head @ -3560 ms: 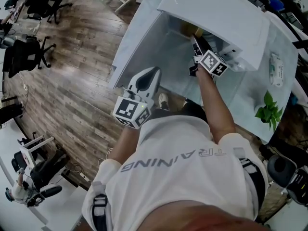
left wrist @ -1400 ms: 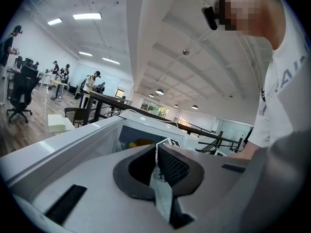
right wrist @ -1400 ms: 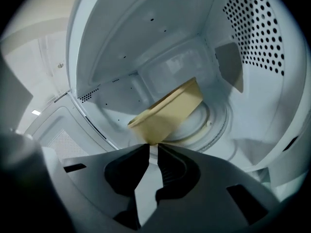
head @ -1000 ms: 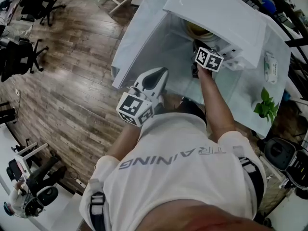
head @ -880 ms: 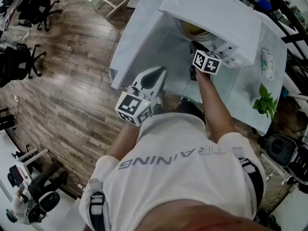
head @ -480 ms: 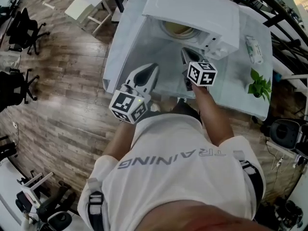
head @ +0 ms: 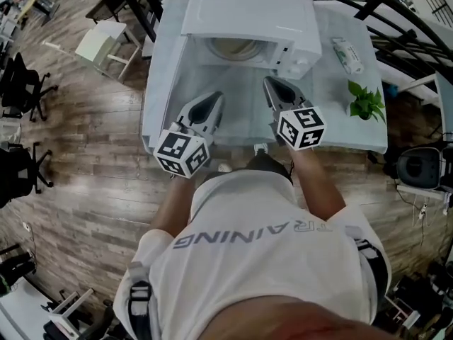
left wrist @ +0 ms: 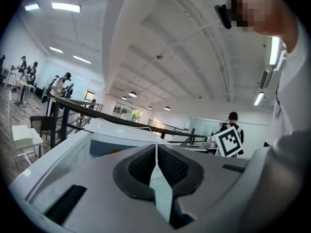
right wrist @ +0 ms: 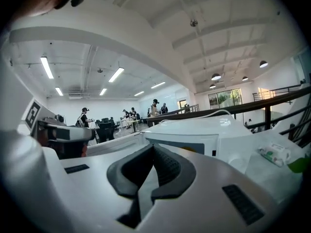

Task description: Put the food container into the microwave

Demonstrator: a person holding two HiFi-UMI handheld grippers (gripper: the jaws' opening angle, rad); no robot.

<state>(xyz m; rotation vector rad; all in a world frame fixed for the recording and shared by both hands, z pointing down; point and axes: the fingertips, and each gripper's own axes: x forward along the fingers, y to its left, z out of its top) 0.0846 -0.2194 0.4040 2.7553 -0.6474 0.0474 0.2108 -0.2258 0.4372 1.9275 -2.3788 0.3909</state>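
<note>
The white microwave (head: 248, 13) stands at the back of the table. A round food container (head: 237, 48) with yellowish contents sits inside it, seen through the front. My left gripper (head: 212, 99) and right gripper (head: 269, 82) hover side by side over the table in front of the microwave, apart from it. In the left gripper view the left gripper (left wrist: 156, 147) is shut with nothing between its pads, and the microwave (left wrist: 112, 137) lies ahead. The right gripper (right wrist: 153, 149) is also shut and empty, facing the microwave (right wrist: 199, 130).
The table (head: 340, 122) has a pale cloth. A packet of wipes (head: 347, 54) and a small green plant (head: 364, 99) lie to the right of the microwave. A white stool (head: 102, 44) stands on the wooden floor at left. Dark railings run behind the table.
My right gripper has pulled back out of the microwave toward the person, empty, leaving the container inside. The left gripper rose beside it. The head view swung to face the microwave.
</note>
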